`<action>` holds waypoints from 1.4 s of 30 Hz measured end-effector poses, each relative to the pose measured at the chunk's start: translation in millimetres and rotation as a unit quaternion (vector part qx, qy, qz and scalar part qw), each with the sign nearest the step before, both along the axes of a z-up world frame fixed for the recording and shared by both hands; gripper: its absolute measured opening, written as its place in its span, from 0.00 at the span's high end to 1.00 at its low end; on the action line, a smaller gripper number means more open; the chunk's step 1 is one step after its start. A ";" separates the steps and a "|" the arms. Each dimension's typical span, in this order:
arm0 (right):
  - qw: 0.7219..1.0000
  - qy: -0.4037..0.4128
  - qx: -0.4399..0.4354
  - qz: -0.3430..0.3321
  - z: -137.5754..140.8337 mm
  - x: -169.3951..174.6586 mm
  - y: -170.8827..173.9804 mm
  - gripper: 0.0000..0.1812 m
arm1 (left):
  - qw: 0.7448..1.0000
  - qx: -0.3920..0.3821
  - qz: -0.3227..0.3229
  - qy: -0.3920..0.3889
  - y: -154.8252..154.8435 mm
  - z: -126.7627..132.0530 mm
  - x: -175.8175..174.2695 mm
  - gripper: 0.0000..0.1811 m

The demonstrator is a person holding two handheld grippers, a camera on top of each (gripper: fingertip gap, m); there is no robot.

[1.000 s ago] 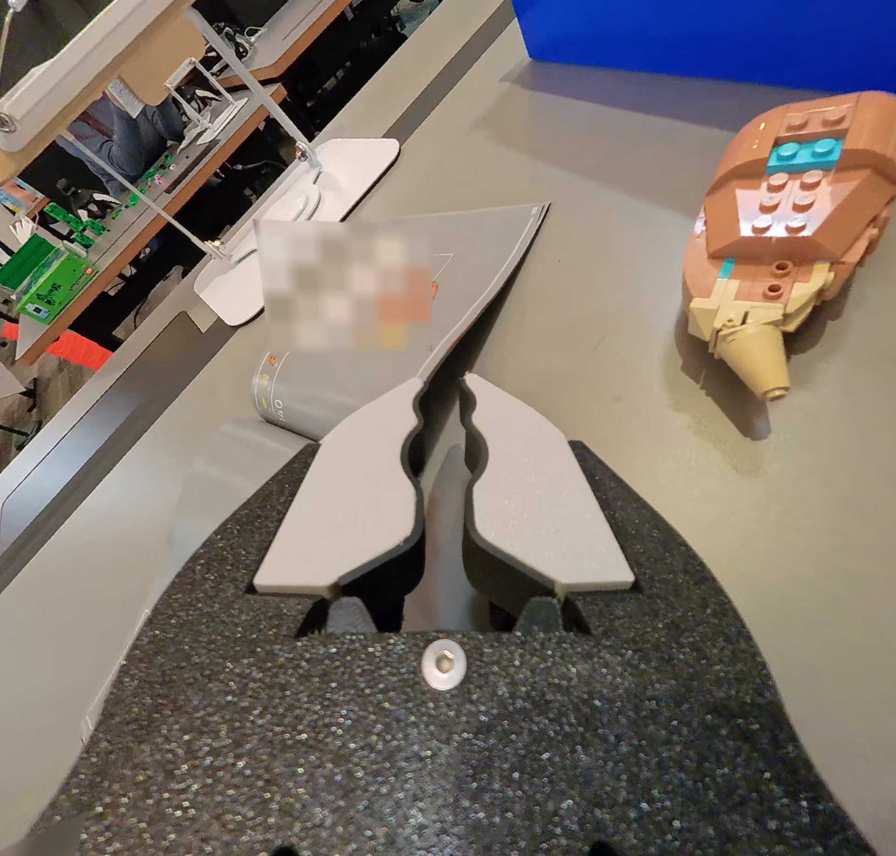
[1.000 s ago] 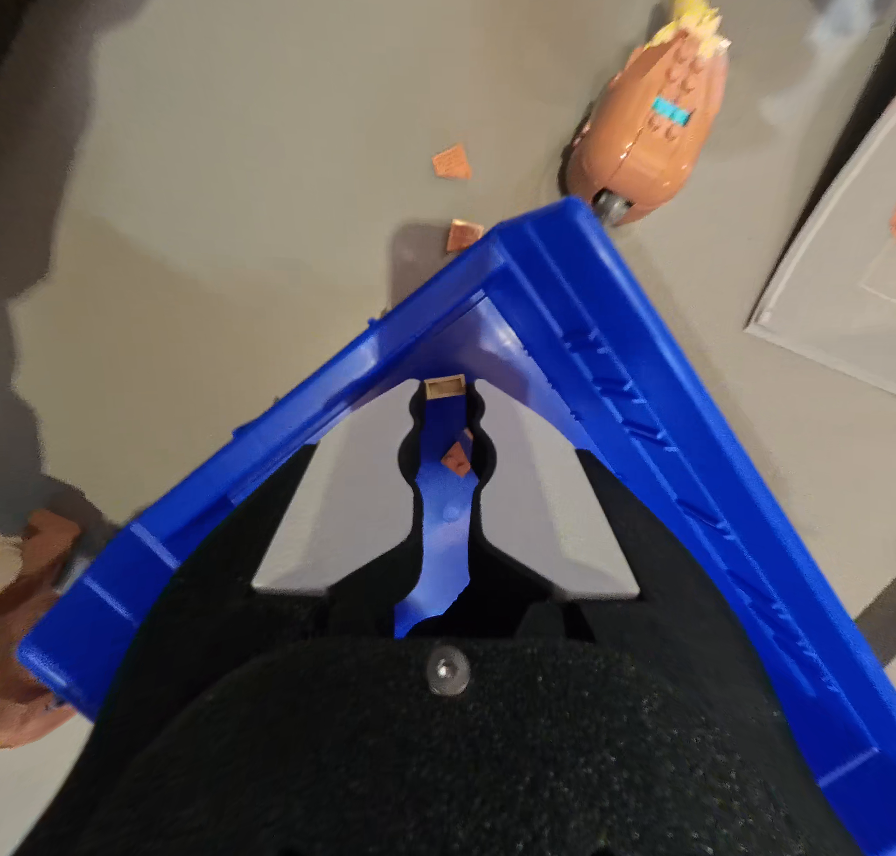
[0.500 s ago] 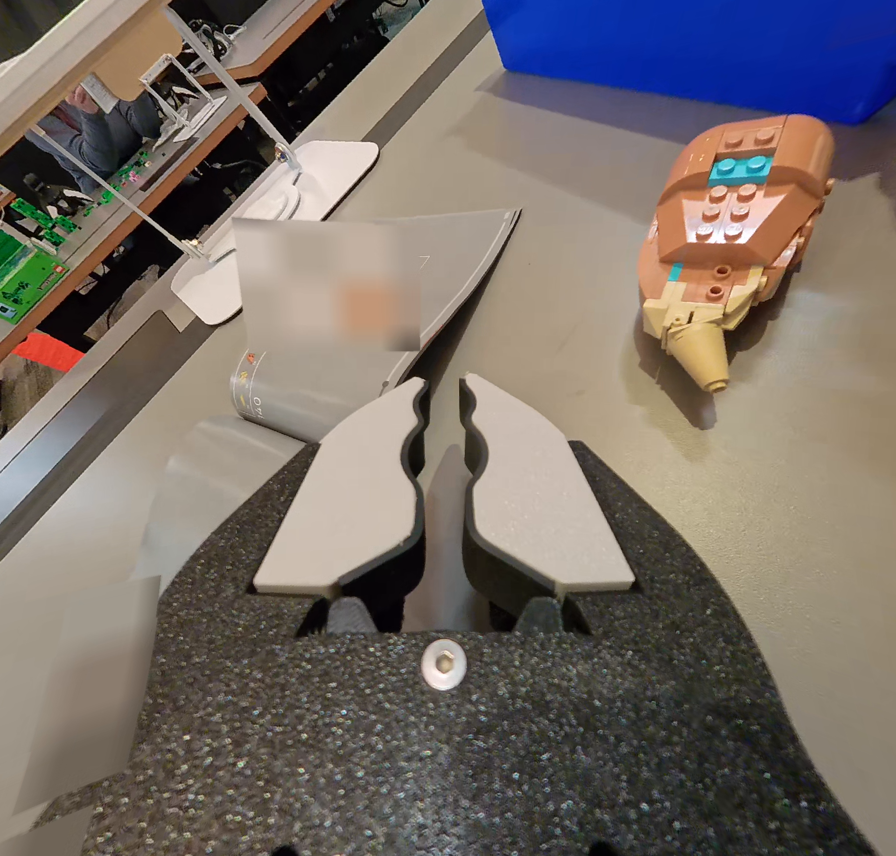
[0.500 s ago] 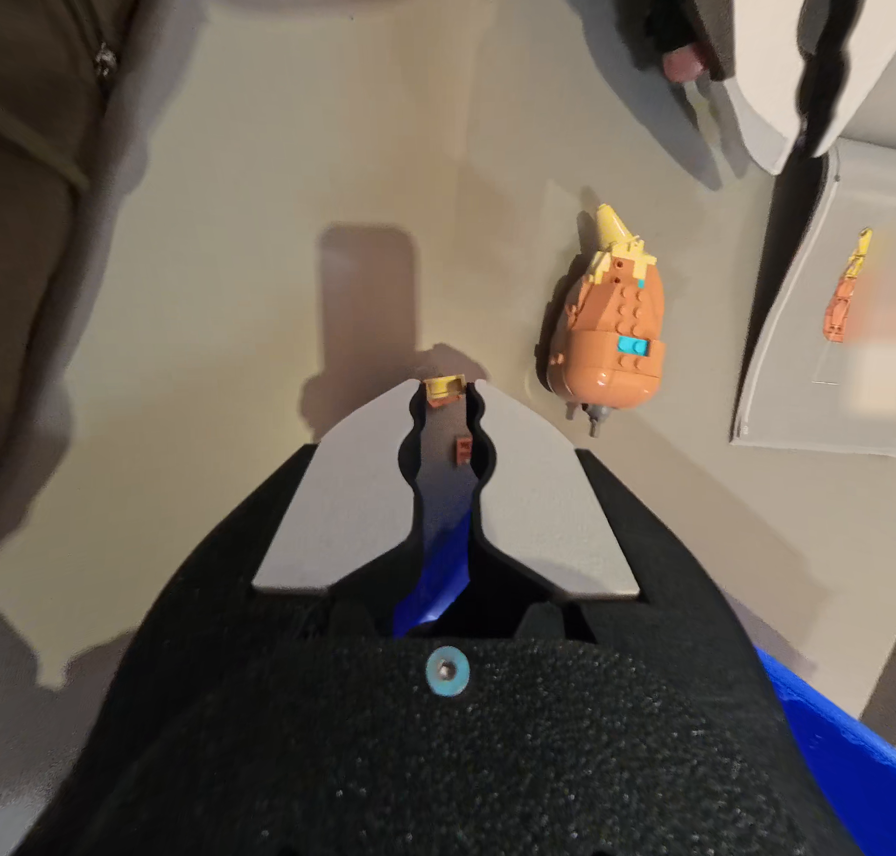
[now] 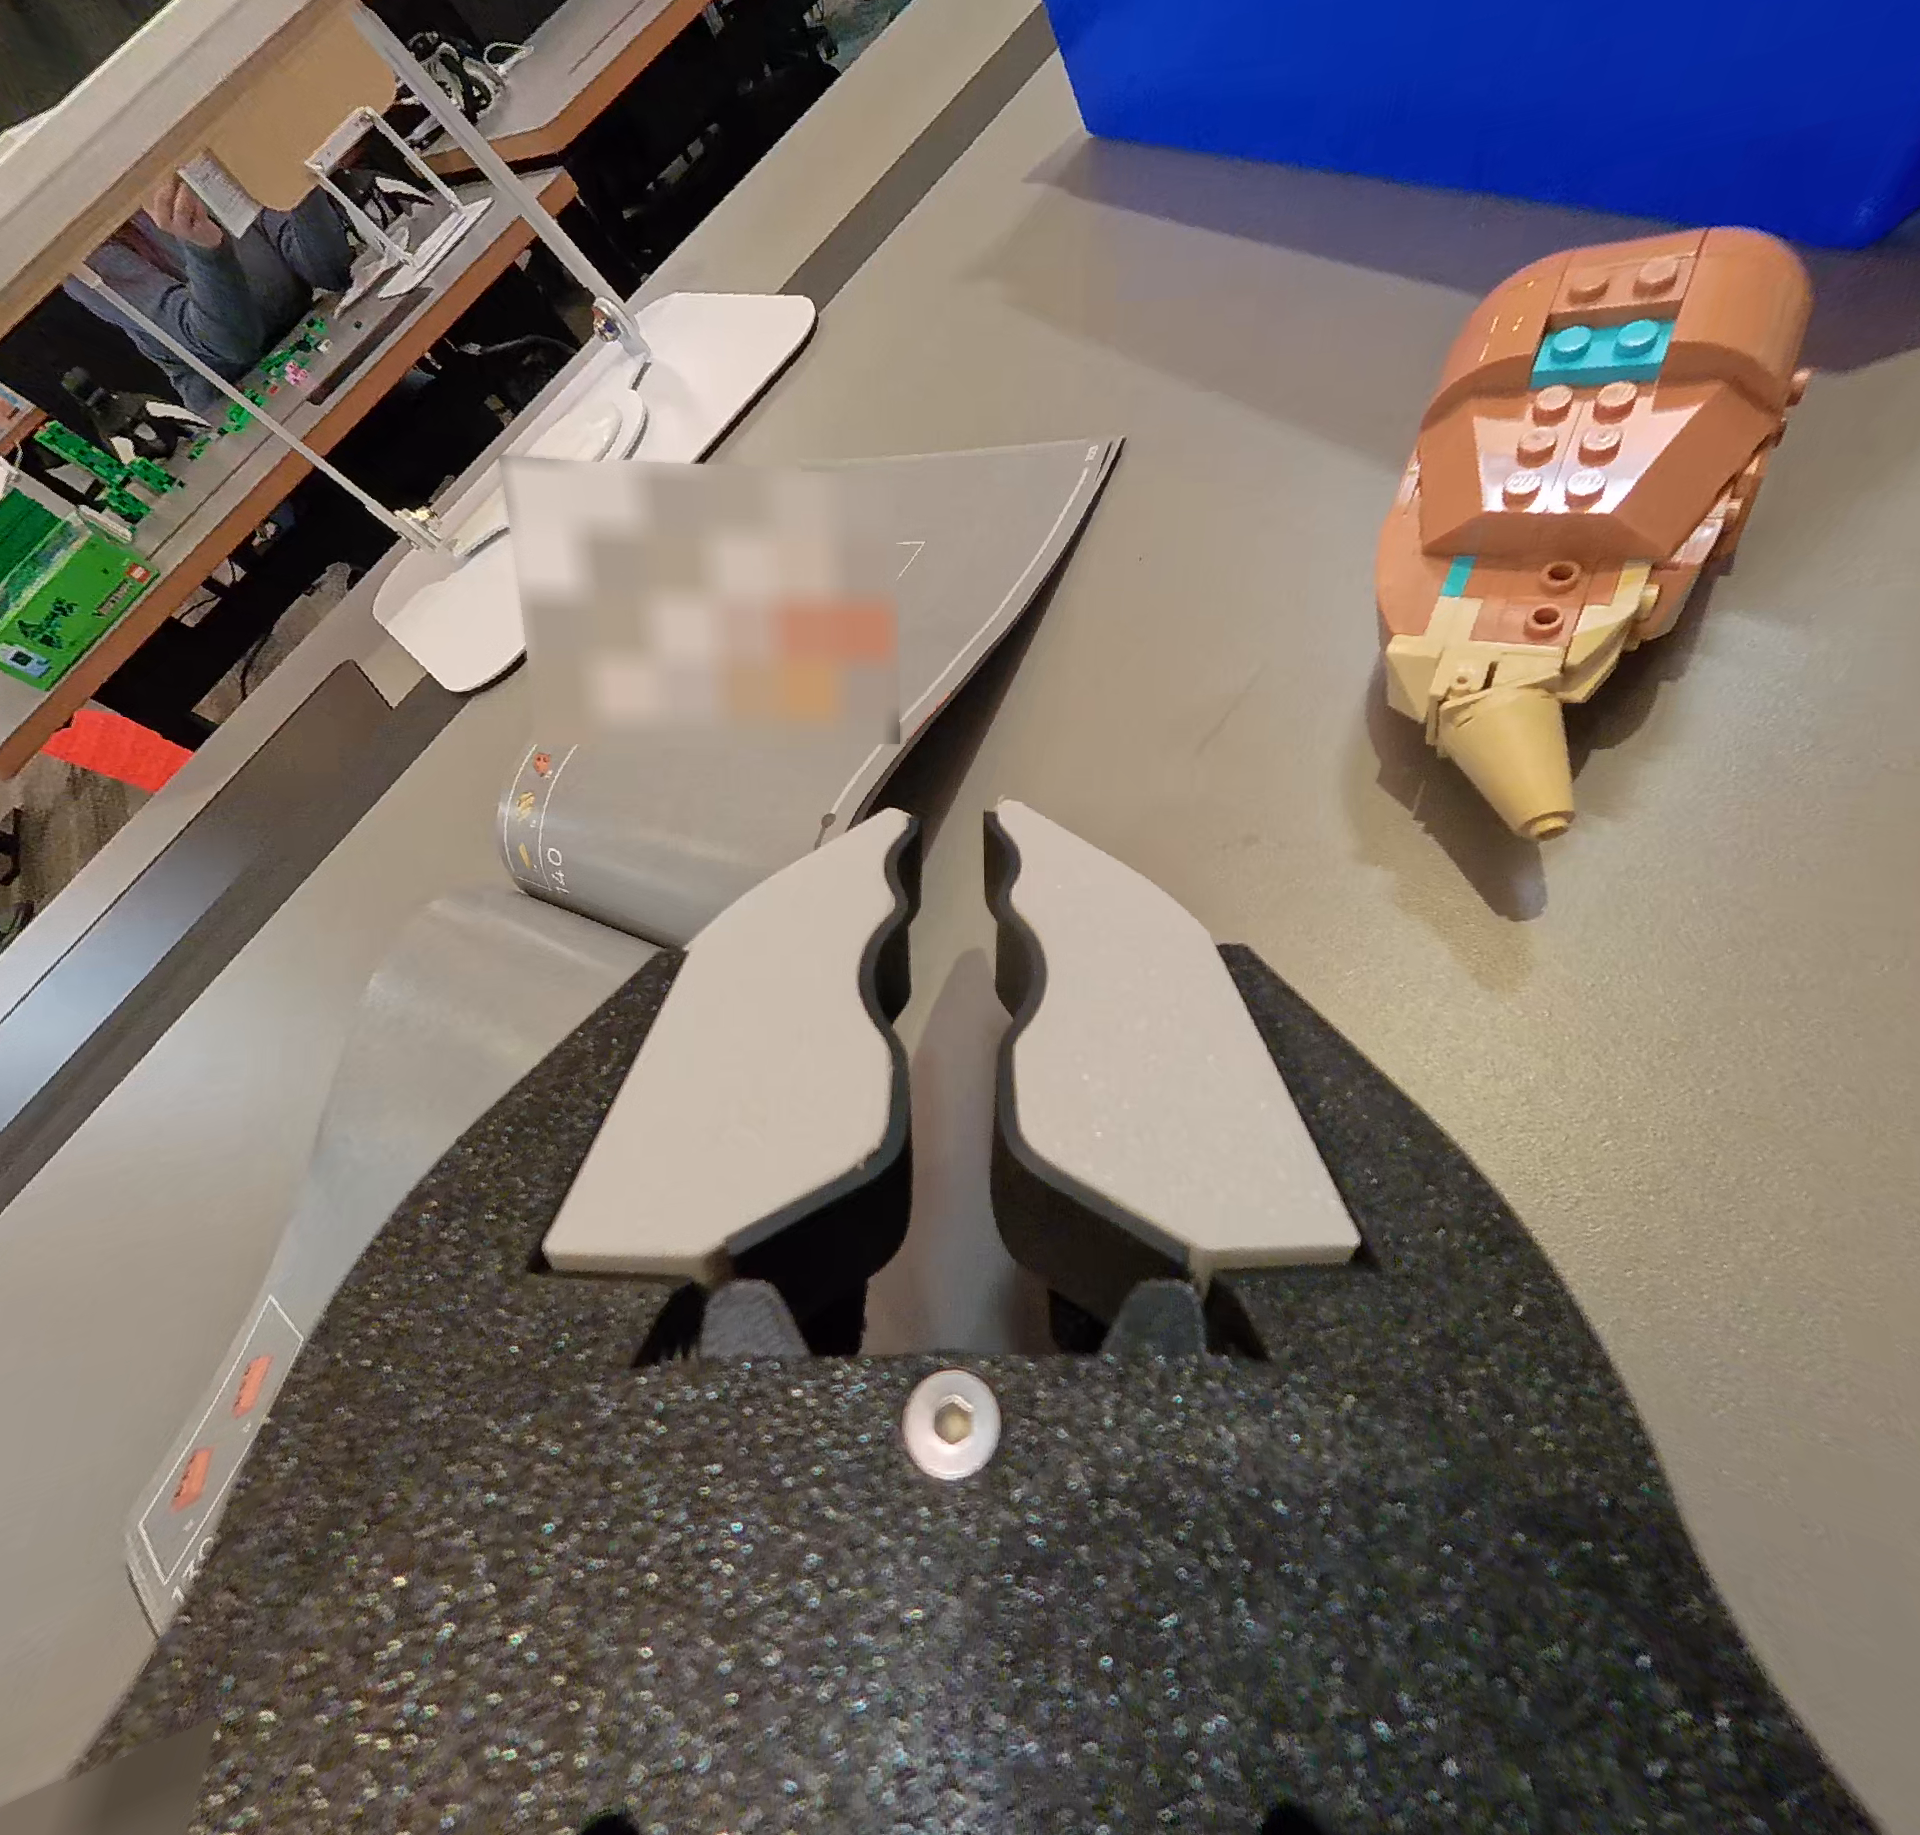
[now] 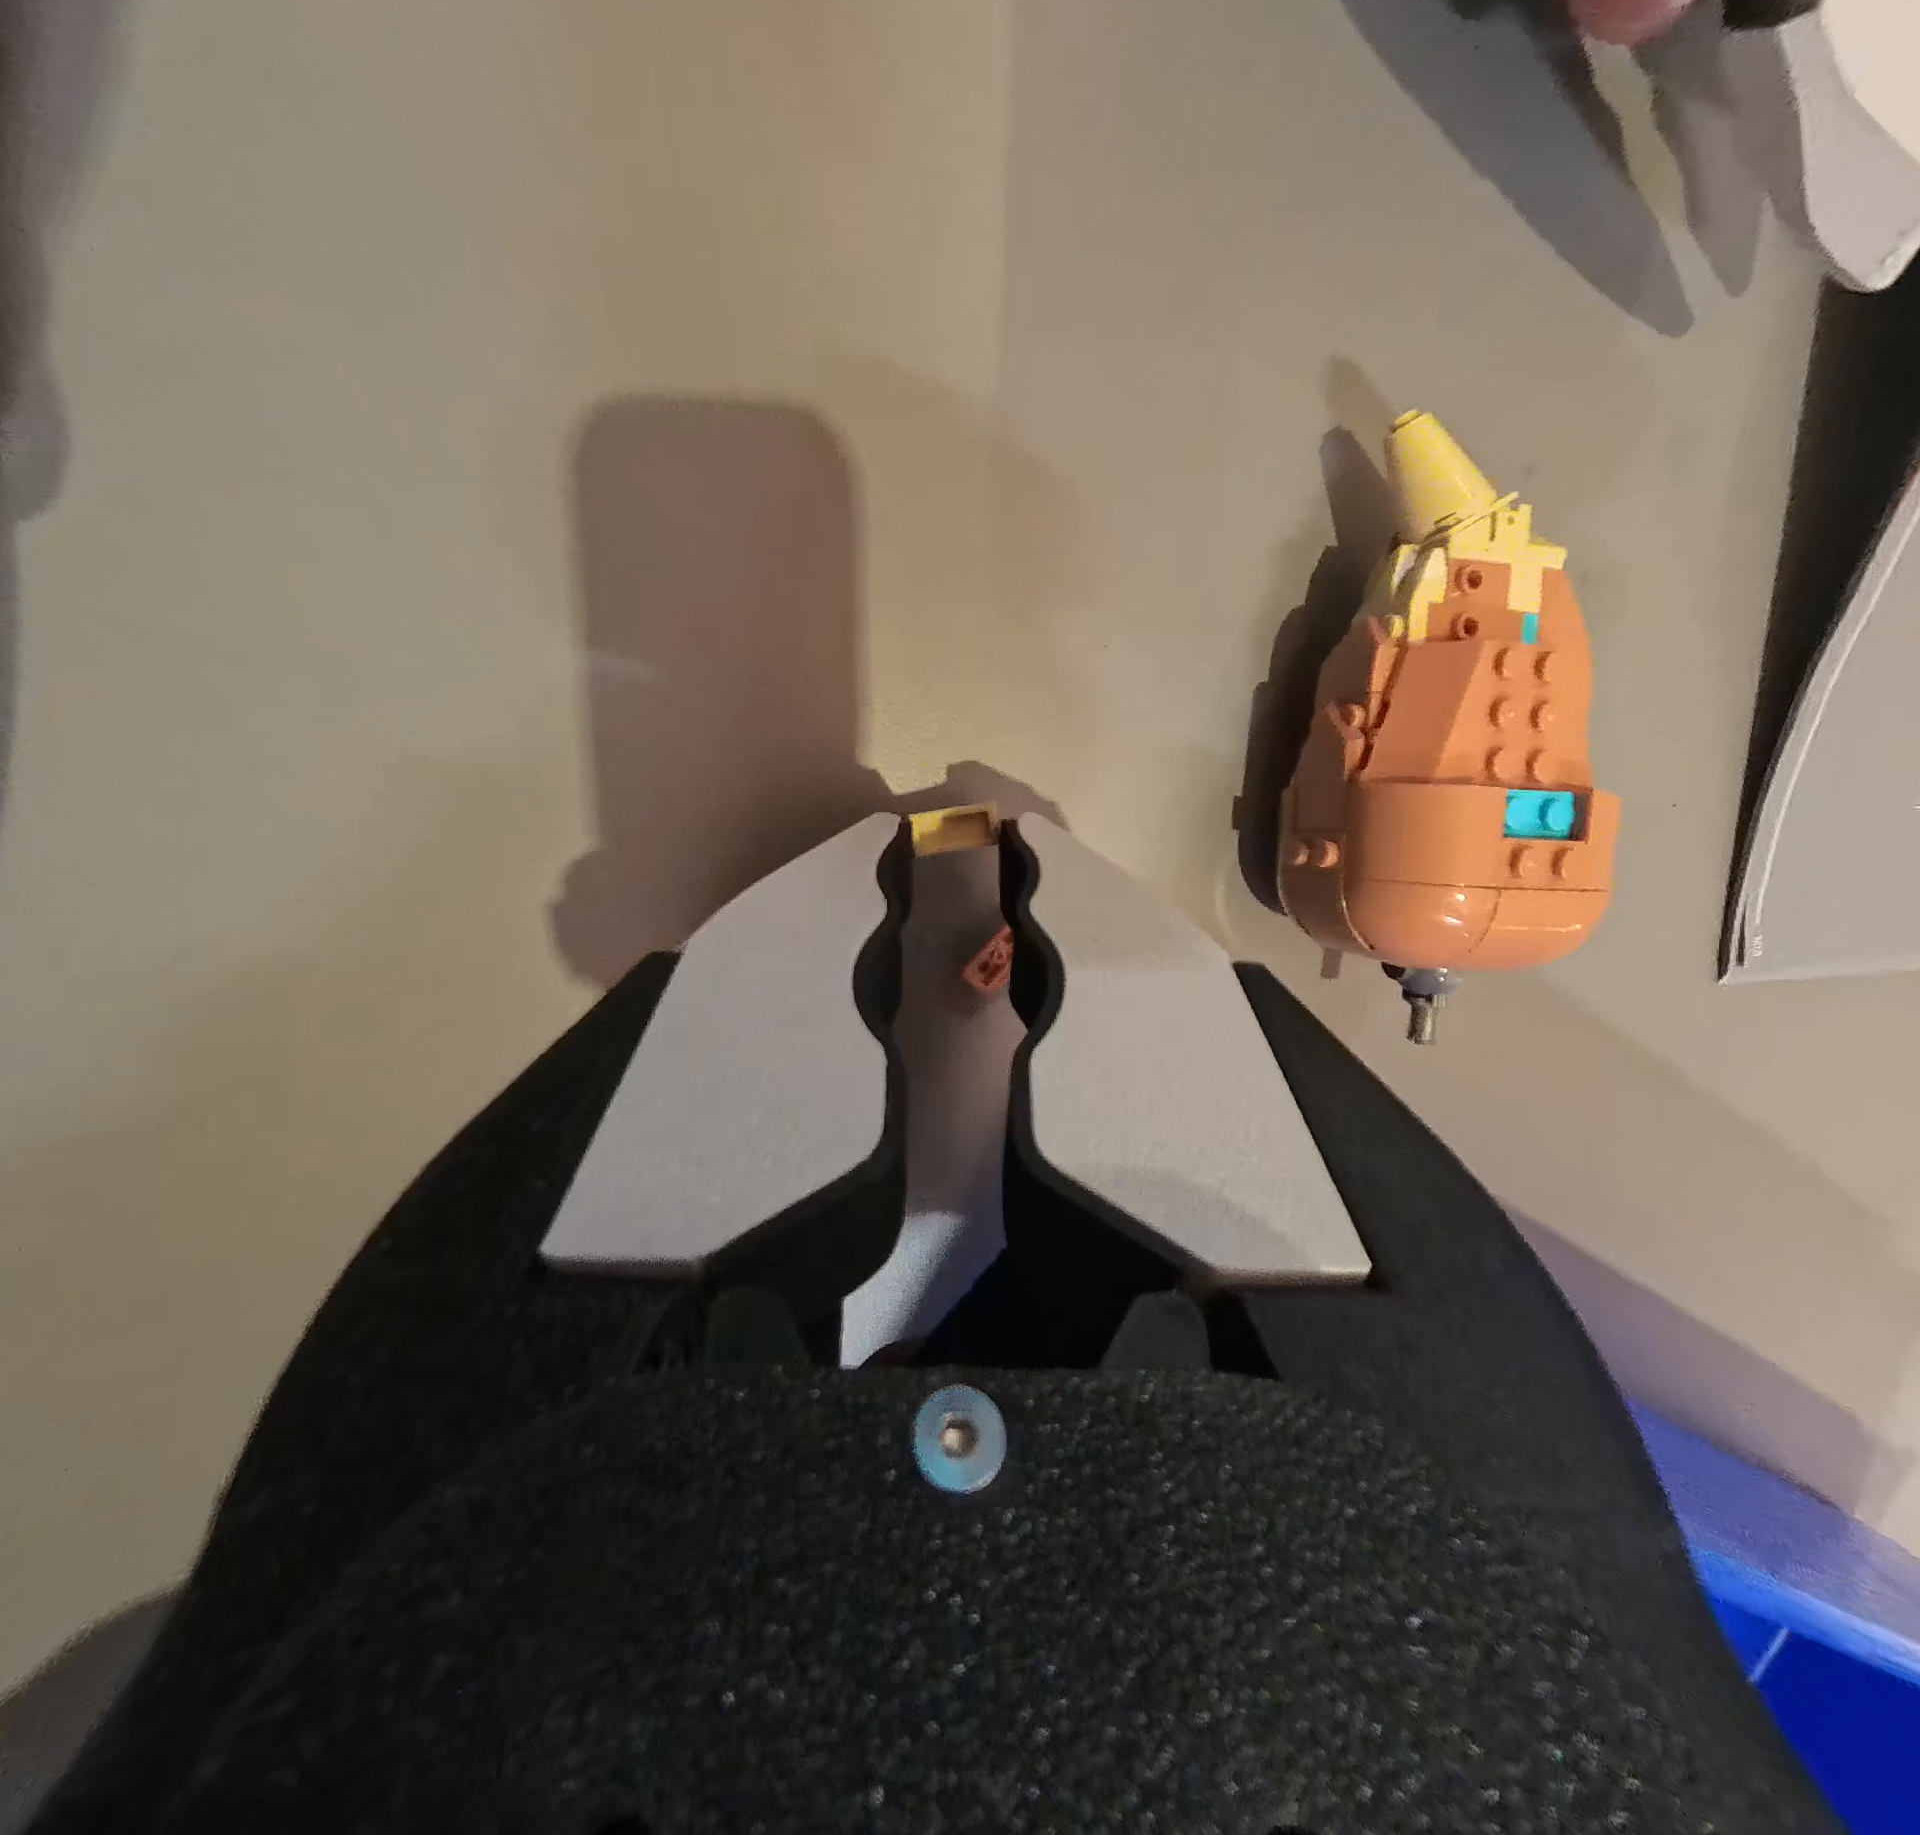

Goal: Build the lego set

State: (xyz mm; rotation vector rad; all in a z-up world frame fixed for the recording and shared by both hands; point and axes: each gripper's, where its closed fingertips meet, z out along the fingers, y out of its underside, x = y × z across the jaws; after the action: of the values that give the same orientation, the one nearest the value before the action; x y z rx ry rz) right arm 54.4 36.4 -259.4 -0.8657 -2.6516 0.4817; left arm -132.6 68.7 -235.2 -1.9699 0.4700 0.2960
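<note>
The brown and tan lego model (image 5: 1558,497) lies on the grey table, right of and ahead of my left gripper (image 5: 951,824). The left gripper is empty, its jaws nearly shut with a narrow gap, over the edge of the instruction booklet (image 5: 966,580). My right gripper (image 6: 954,835) is shut on a small tan lego piece (image 6: 951,831) above the table. The model (image 6: 1455,798) lies to its right. A tiny brown lego piece (image 6: 987,959) lies on the table, seen between the right fingers. The left gripper (image 6: 1860,175) shows blurred at the top right of the right wrist view.
A blue bin (image 5: 1455,40) stands behind the model; its corner shows in the right wrist view (image 6: 1829,1629). The booklet (image 6: 1849,746) lies right of the model. A white lamp base (image 5: 623,455) sits at the table's left edge. Other desks lie beyond. My right fingertips sit around 20 centimeters from my left ones.
My right gripper has come up out of the blue bin with the tan piece and moved over the open table left of the model. The left gripper has shifted only slightly.
</note>
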 end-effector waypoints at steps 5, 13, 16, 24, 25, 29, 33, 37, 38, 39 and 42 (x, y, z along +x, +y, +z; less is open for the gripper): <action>1.000 -0.006 0.012 0.009 -5.9 0.8 -2.9 0.91 | 1.000 -0.001 0.000 -0.002 -0.2 0.0 -0.3 0.94; 1.000 -0.004 0.017 0.012 -11.1 -0.2 -5.7 0.91 | 1.000 -0.002 0.001 -0.002 0.0 -0.3 -0.5 0.94; 1.000 -0.001 0.016 0.011 -10.1 -0.8 -6.2 0.91 | 1.000 -0.002 0.001 -0.002 0.0 -0.2 -0.5 0.94; 1.000 0.006 0.013 0.006 -10.7 -1.9 -9.1 0.91 | 1.000 -0.003 0.000 0.000 -0.1 -0.5 -0.1 0.94; 1.000 0.008 0.011 0.006 -10.7 -1.8 -9.4 0.90 | 1.000 -0.003 0.000 0.000 -0.1 -0.6 0.0 0.94; 1.000 0.007 0.000 0.004 -6.2 1.3 -10.0 0.85 | 1.000 -0.003 0.001 0.000 0.0 -0.8 -0.1 0.94; 0.999 -0.010 -0.043 -0.009 18.0 13.7 -2.4 0.79 | 1.000 -0.002 0.002 -0.002 0.0 -0.5 -0.5 0.94; 0.998 -0.024 -0.010 -0.064 60.8 34.0 66.9 0.77 | 1.000 -0.005 0.002 0.000 0.2 -1.4 -0.4 0.94; 0.995 -0.023 0.041 -0.085 66.6 38.9 102.4 0.78 | 1.000 -0.006 0.002 0.001 0.5 -2.0 -0.3 0.94; 0.988 -0.032 0.102 -0.112 69.1 45.7 143.0 0.78 | 1.000 -0.007 0.002 0.003 0.5 -2.4 -0.2 0.94; 0.939 -0.127 0.232 -0.218 60.9 76.0 255.9 0.78 | 1.000 -0.007 0.002 0.007 0.6 -3.1 0.3 0.94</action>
State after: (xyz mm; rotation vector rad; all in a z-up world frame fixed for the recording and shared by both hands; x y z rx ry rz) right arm 130.5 292.3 -198.5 -1.3642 -2.4997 -0.3741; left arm -132.3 69.3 -238.3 -1.9833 0.4783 0.3100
